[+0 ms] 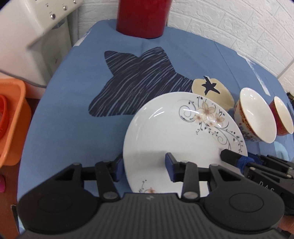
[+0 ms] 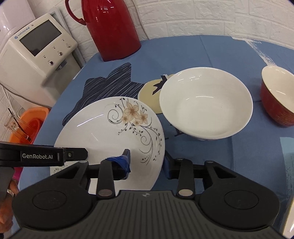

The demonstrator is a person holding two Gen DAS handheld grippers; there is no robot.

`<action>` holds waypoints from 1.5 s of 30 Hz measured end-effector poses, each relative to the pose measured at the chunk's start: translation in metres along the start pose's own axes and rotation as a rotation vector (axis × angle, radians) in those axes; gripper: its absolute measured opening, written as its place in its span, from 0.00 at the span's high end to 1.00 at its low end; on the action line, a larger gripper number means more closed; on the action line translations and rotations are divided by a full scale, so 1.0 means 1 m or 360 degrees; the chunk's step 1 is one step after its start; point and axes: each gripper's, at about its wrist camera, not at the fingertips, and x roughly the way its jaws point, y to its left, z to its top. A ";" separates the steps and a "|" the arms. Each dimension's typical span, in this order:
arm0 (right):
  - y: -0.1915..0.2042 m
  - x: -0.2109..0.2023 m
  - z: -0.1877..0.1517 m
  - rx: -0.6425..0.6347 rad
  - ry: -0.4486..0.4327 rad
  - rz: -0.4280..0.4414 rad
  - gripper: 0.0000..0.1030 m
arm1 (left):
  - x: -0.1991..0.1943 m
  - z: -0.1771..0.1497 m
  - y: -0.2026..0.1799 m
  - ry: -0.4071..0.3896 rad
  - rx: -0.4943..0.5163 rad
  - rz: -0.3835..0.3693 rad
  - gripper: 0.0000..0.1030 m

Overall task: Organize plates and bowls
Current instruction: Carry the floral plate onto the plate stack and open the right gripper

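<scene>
While tilted, plate (image 1: pixel 165 132) rim sits between both grippers' jaws.

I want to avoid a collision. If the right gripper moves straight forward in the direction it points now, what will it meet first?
The right gripper already straddles the near rim of the floral plate, so the plate comes first. Beyond it, slightly right of the line, stands the white bowl; depth is hard to judge here.

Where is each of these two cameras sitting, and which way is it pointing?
Left wrist view: sits on the left hand-held gripper, looking forward over the floral plate towards the red flask; its own fingers straddle the plate's rim.
Right wrist view: sits on the right hand-held gripper, facing the white bowl; its fingers straddle the plate's opposite rim.
Shared: plate, both bowls, flask, blue tablecloth, each other's gripper.
</scene>
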 end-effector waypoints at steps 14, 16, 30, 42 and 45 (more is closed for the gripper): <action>0.002 -0.030 -0.018 0.0020 -0.0048 0.0048 0.93 | -0.054 -0.027 -0.005 -0.0076 0.0050 0.0015 0.62; 0.002 -0.040 -0.027 0.0020 -0.0083 0.0066 0.93 | -0.063 -0.038 -0.007 -0.0093 0.0074 0.0029 0.62; -0.006 -0.140 -0.094 0.0025 -0.0287 0.0069 0.90 | -0.149 -0.137 -0.061 -0.0247 0.0199 -0.0039 0.62; -0.015 -0.213 -0.208 0.0059 -0.0382 0.0029 0.86 | -0.164 -0.265 -0.079 -0.0229 0.0253 -0.0032 0.62; -0.017 -0.212 -0.232 0.0084 -0.0353 0.0032 0.86 | -0.164 -0.283 -0.078 -0.0226 0.0269 -0.0031 0.62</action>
